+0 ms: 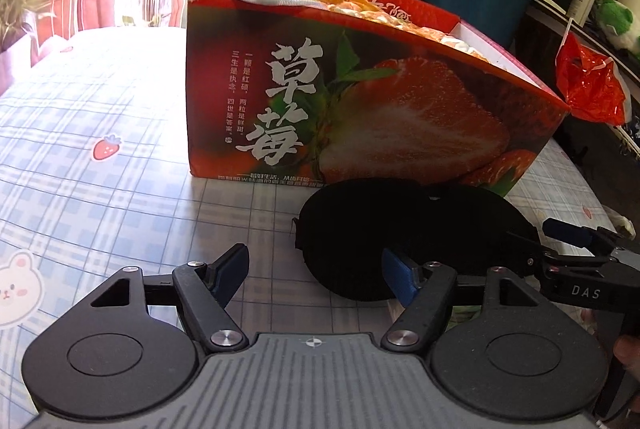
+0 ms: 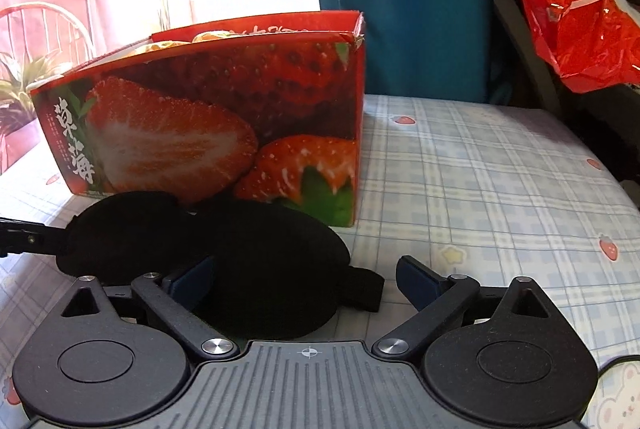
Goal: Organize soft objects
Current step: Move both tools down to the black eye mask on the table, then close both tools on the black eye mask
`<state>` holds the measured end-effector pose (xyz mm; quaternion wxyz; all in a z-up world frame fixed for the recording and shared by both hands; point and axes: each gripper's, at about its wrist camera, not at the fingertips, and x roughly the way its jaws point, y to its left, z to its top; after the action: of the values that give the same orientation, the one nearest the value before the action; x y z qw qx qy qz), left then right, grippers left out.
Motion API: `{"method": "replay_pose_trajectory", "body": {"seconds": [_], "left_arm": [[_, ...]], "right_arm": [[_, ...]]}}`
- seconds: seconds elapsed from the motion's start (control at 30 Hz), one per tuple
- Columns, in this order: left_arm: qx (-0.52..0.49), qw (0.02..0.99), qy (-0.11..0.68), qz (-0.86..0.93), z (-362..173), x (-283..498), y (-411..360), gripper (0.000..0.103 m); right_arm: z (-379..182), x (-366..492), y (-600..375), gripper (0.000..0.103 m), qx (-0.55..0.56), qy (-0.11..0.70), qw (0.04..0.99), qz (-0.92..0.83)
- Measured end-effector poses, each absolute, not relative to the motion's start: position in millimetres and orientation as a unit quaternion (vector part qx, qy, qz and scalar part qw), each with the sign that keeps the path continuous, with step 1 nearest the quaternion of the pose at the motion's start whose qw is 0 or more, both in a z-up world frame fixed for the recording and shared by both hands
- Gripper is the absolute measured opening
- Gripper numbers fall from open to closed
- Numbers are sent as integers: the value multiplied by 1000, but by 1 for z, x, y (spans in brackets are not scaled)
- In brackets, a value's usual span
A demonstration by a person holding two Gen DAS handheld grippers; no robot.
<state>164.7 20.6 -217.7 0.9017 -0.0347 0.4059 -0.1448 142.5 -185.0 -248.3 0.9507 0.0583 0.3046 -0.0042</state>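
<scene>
With both claws spread and empty, I set the left claw [image 1: 314, 271] and right claw [image 2: 304, 279] astride opposite ends of the flat black fabric eye mask [image 2: 240, 249] lying before the red strawberry-printed cardboard box [image 2: 224, 109], closing evenly before lifting.

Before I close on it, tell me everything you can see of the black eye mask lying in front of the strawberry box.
The black fabric eye mask is matte, soft-looking and made of two rounded lobes, with a black strap trailing from one end. It lies flat on the blue checked sheet, just in front of the red strawberry-printed cardboard box; whether it touches the box is unclear. The left gripper and right gripper sit at opposite ends, jaws open, each with one finger over a lobe. Neither is clamped on it.
</scene>
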Motion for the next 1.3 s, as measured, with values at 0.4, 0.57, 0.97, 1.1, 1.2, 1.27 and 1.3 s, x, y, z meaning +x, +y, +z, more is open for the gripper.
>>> {"method": "replay_pose_trajectory", "body": {"seconds": [0.4,0.57,0.97,1.1,1.2,1.27,1.3], "left_arm": [[-56,896,413,-156,-225,188,4,75],[-57,894,413,-166,-226,189,-7,71],[-50,908,398,-123,-225,165,16,20],[-40,910,392,-126,-227,161,17,19],[-37,912,388,-127,-227,159,17,18],[-35,913,386,-127,-227,159,15,18],[-35,914,384,-127,-227,158,15,18]], "right_arm": [[-257,145,-192,90,94,307,947,12],[-257,144,-192,90,96,304,948,14],[-257,139,-195,91,110,300,948,2],[-258,139,-196,93,117,299,947,5],[-258,139,-197,93,118,299,947,14],[-258,140,-196,92,116,300,947,19],[-258,140,-195,91,116,300,947,21]]}}
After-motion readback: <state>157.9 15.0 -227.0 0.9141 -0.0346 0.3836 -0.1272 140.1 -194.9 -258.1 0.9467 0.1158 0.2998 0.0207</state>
